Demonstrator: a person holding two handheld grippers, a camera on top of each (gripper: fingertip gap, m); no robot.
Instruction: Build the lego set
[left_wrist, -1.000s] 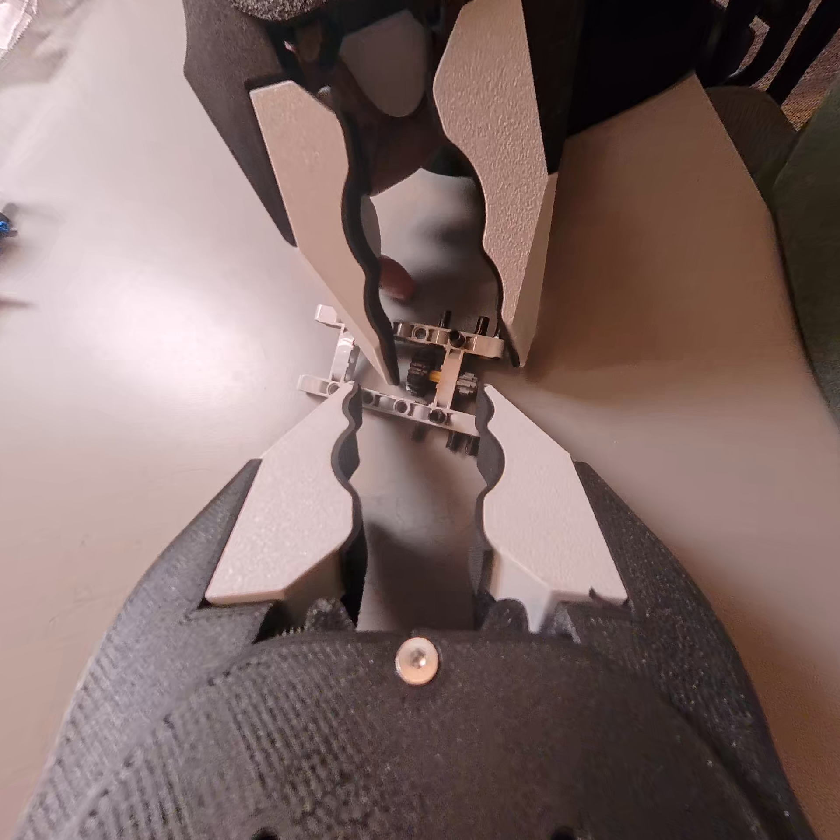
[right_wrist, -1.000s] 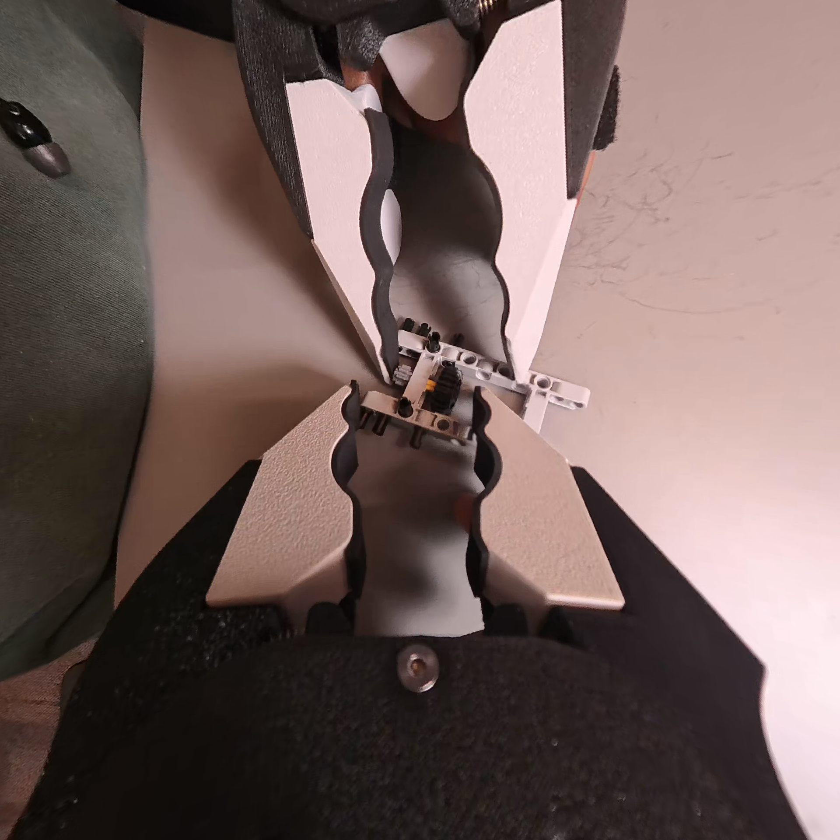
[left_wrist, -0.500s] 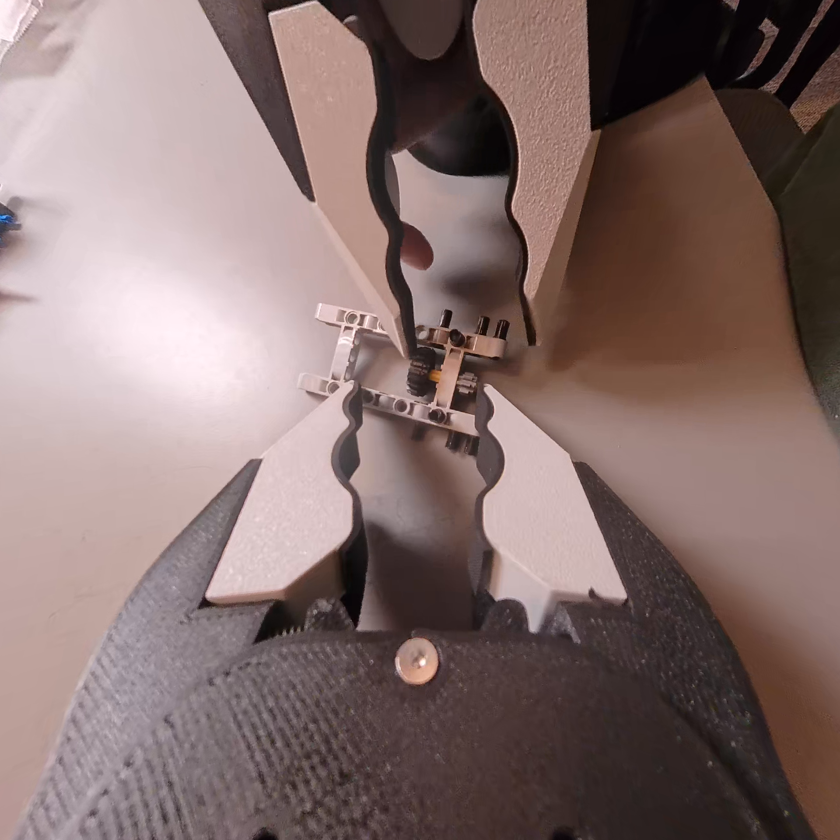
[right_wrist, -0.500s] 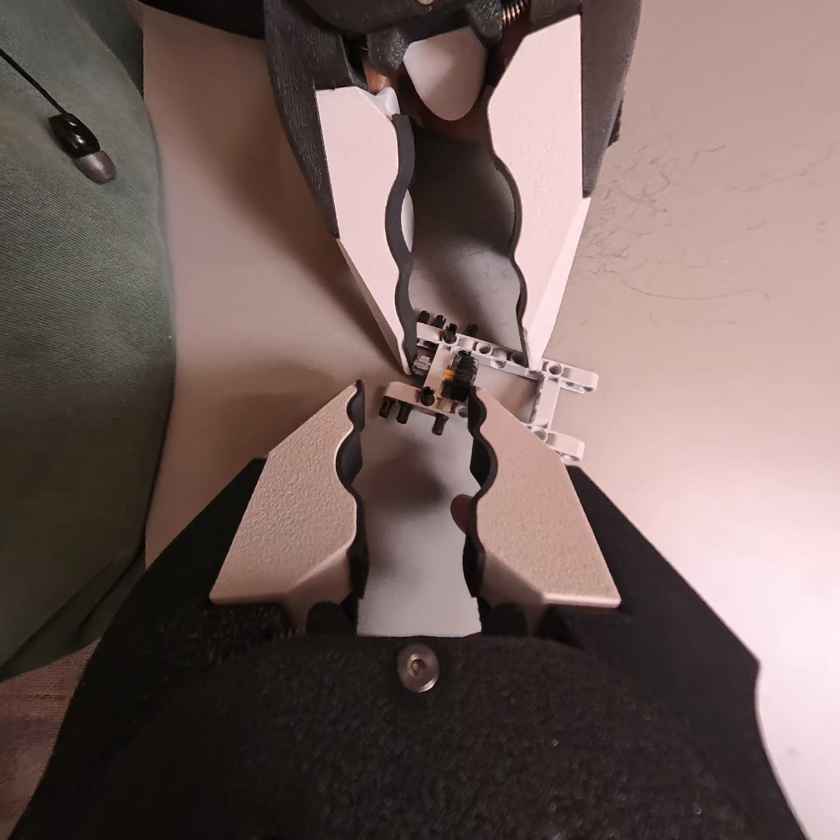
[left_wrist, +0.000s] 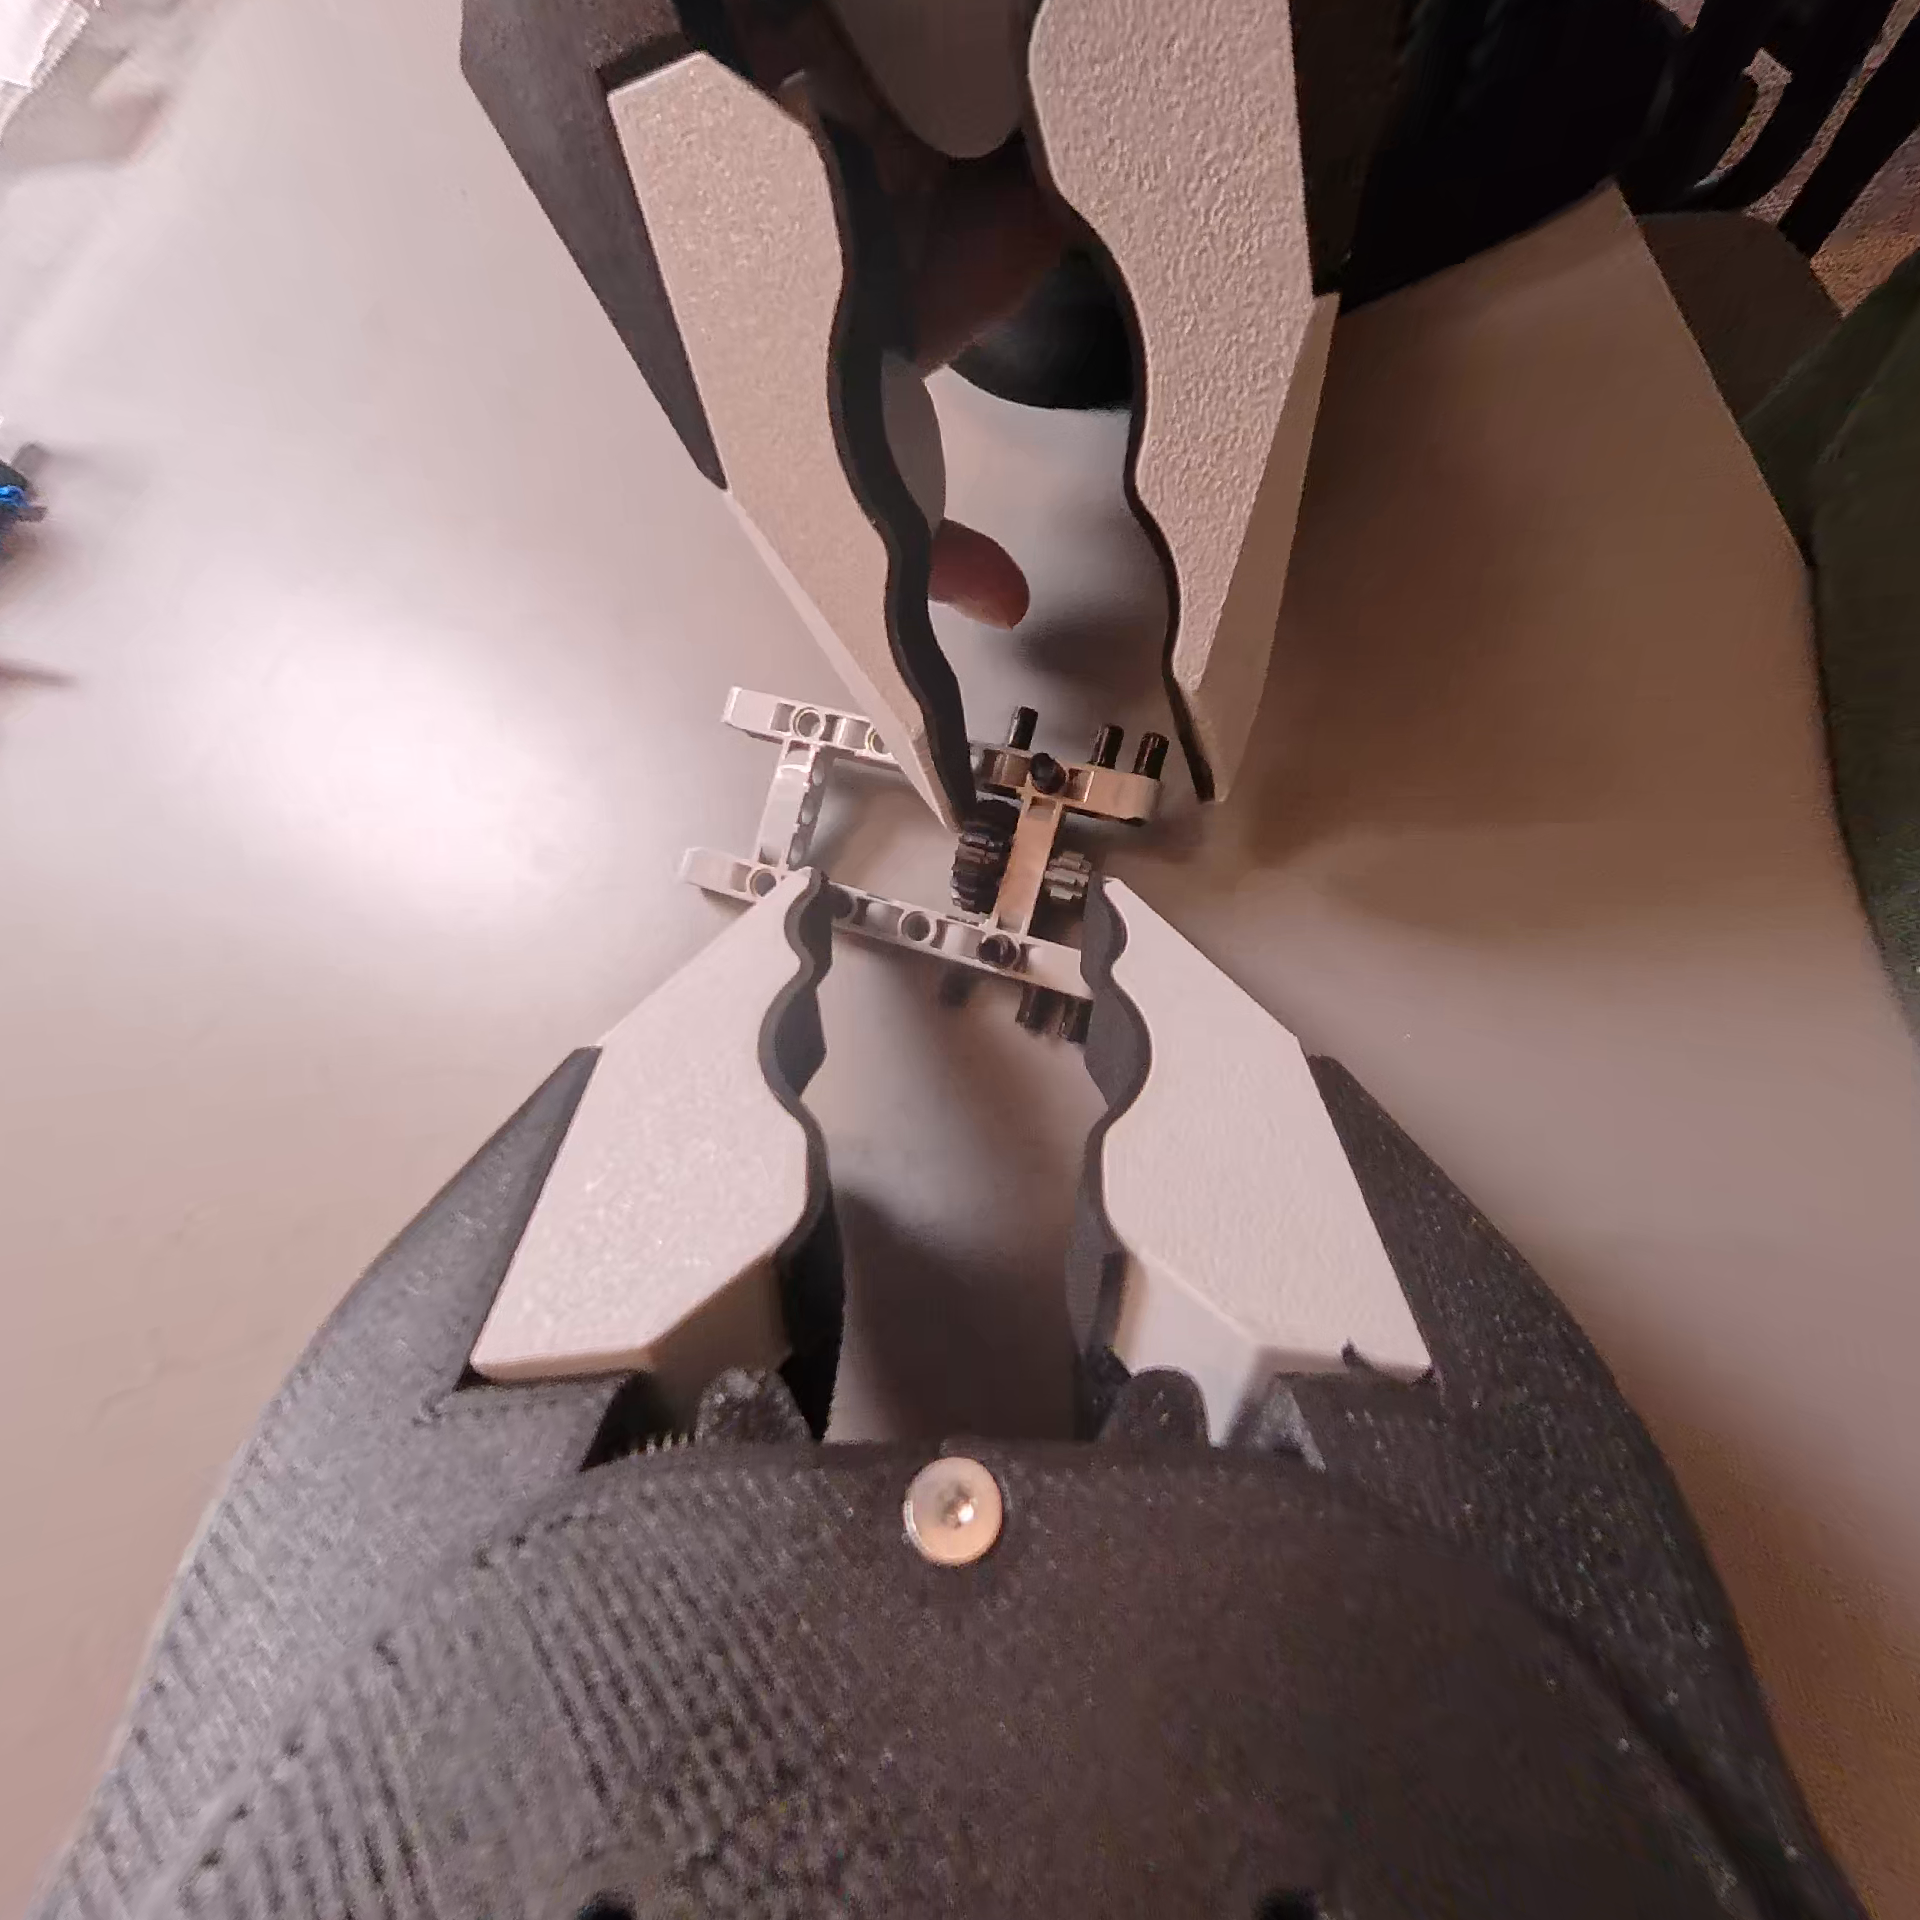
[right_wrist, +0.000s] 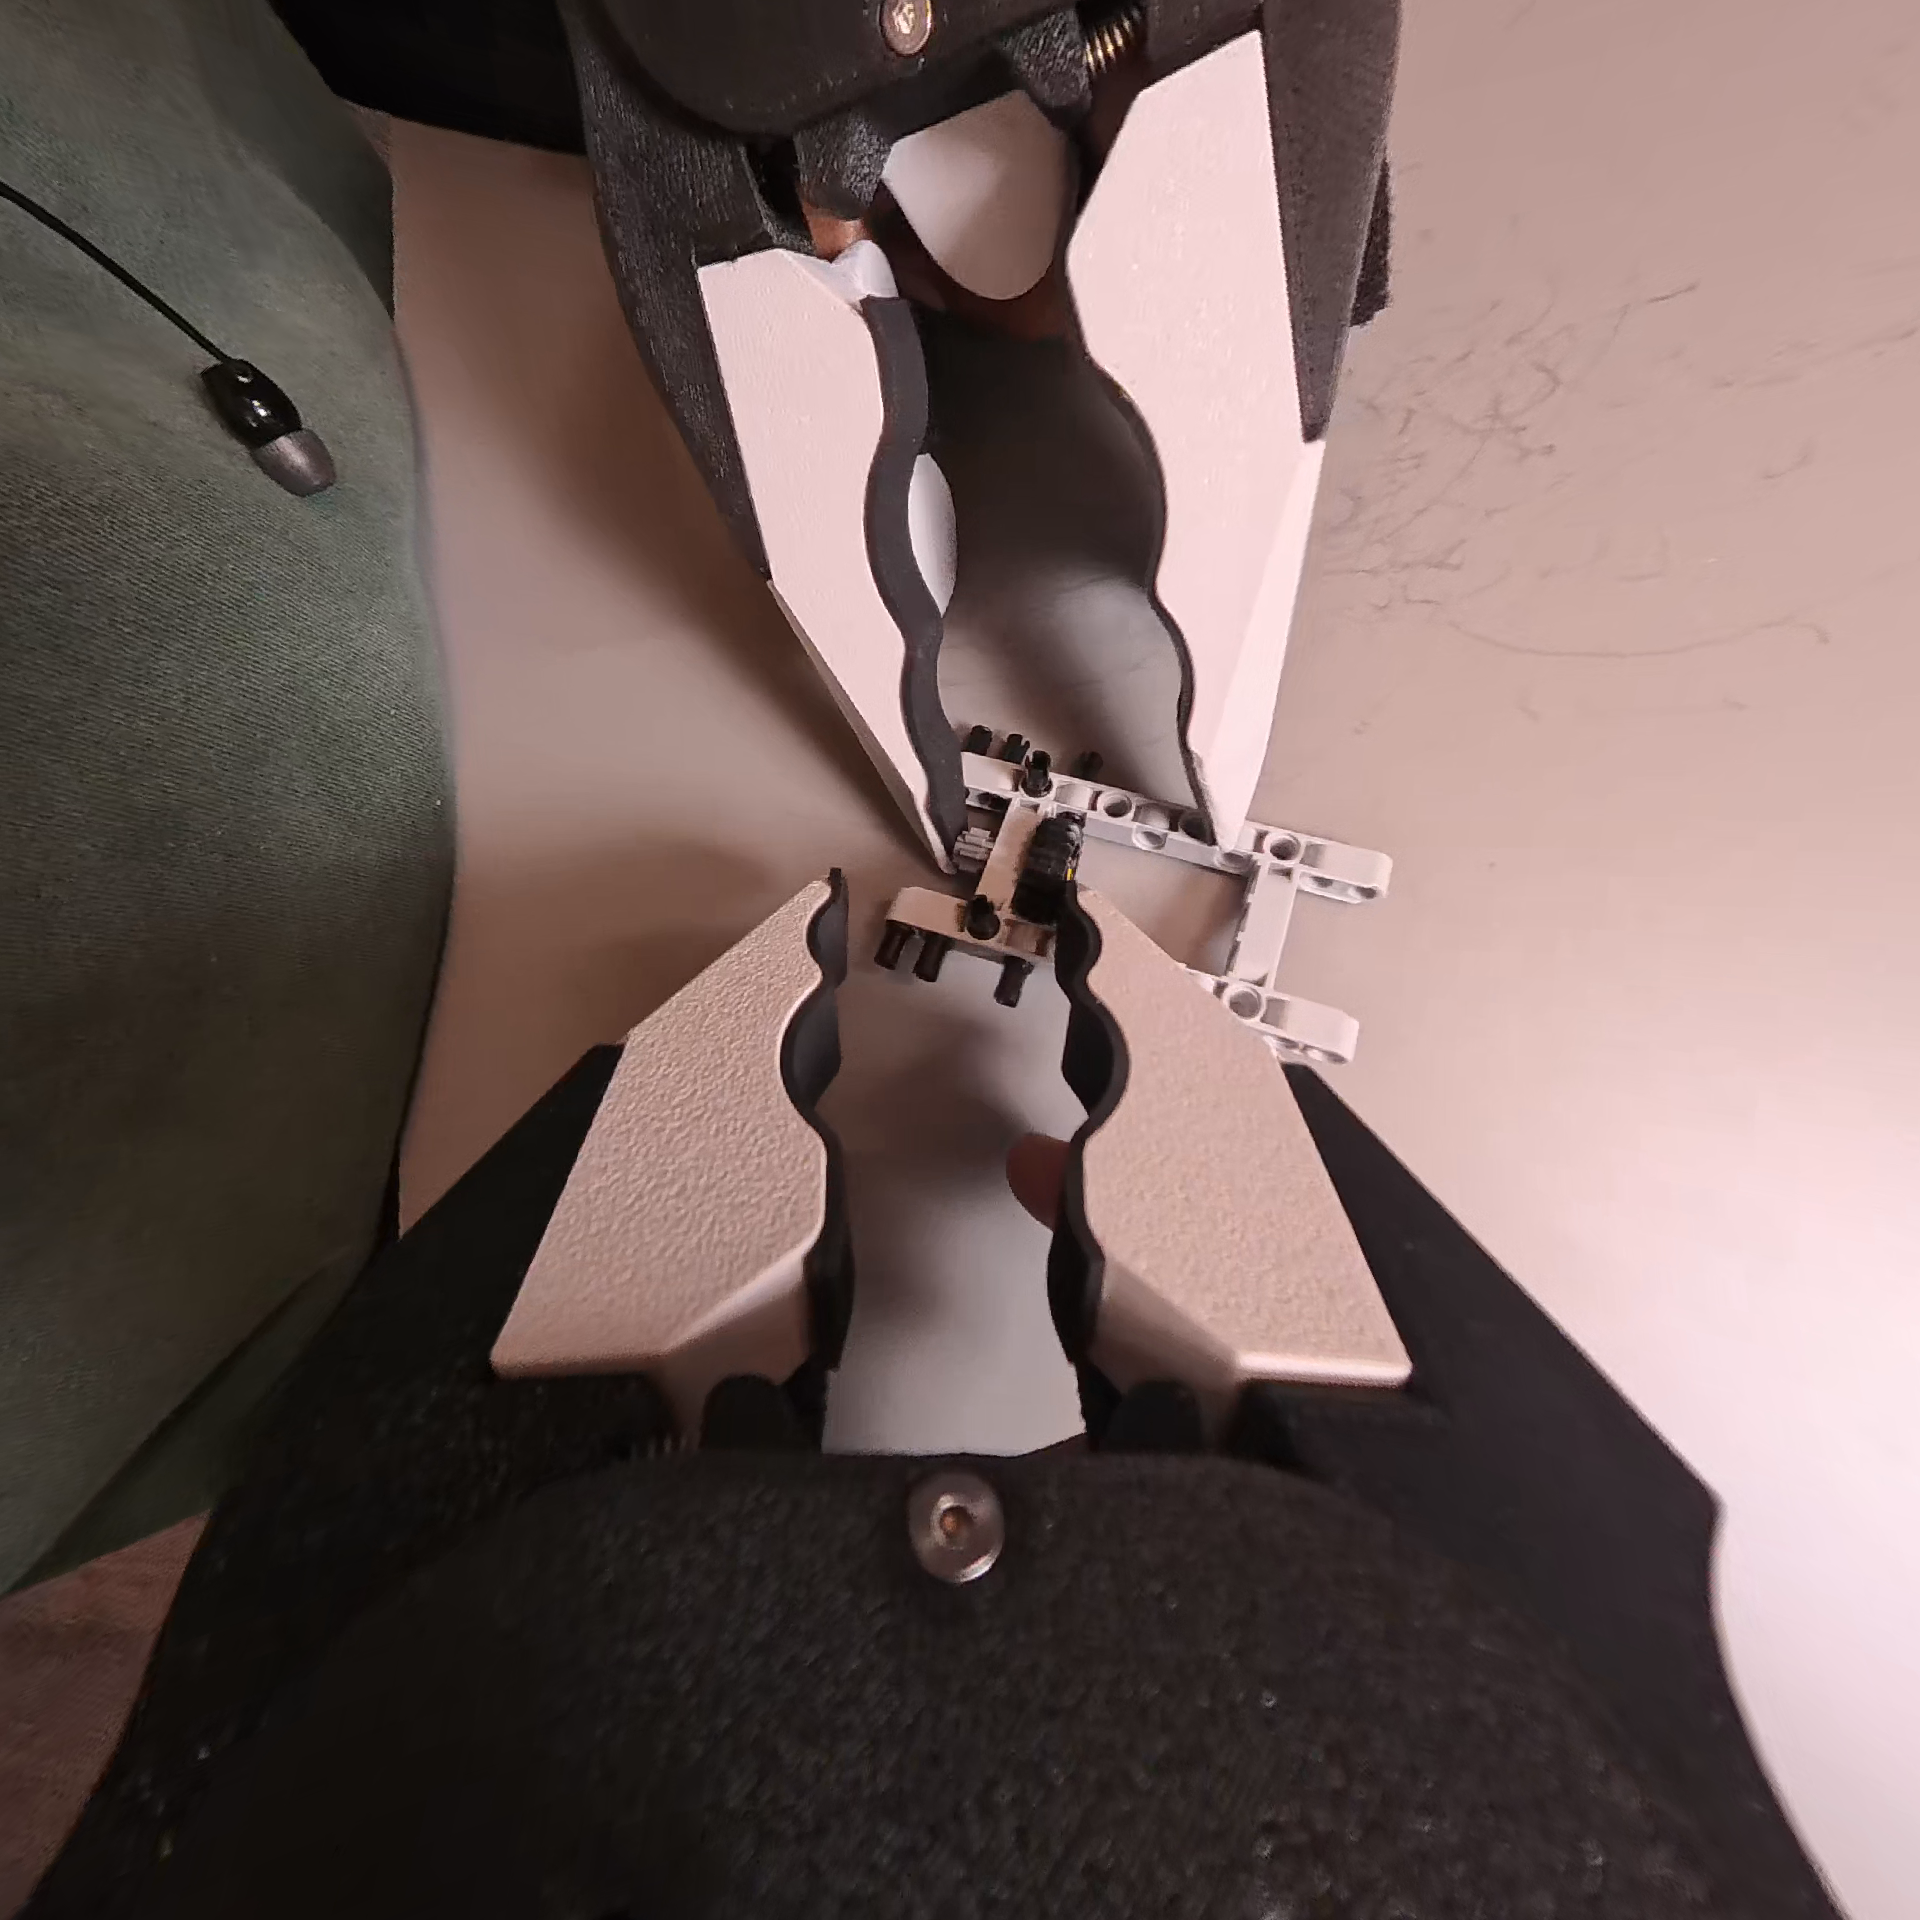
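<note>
Left wrist view puts the lego frame (left_wrist: 883, 883) right at my fingertips, flat on the pale table (left_wrist: 343, 540): light grey beams with holes, black pins sticking out of the near and far rails, and a black gear (left_wrist: 971, 868) on a cross-piece in the middle. My left gripper (left_wrist: 951, 920) sits parted, its 2 tips straddling the near beam; I can't tell whether the pads actually pinch it or just bracket it. Opposite, the right gripper (left_wrist: 1075, 795) reaches in from the far side, also parted, 1 tip down right beside the gear, the other just past the end of the short pinned beam (left_wrist: 1081, 790).

Switching to the right wrist view: same frame (right_wrist: 1143, 883), seen from the other side. My right gripper (right_wrist: 951, 920) is spread with the short beam (right_wrist: 966, 920) and its black pins between the tips, nothing clamped. The left gripper (right_wrist: 1075, 821) comes in from above, tips at the long beam. A green sleeve (right_wrist: 187, 727) fills the left edge.

My read: this is a seating step, pushing the short pinned beam and gear section home on the frame while the left steadies. Next I want the left braced firm on the long rail, then a squeeze or nudge from the right along the pin axis, kept square so the gear doesn't bind.
</note>
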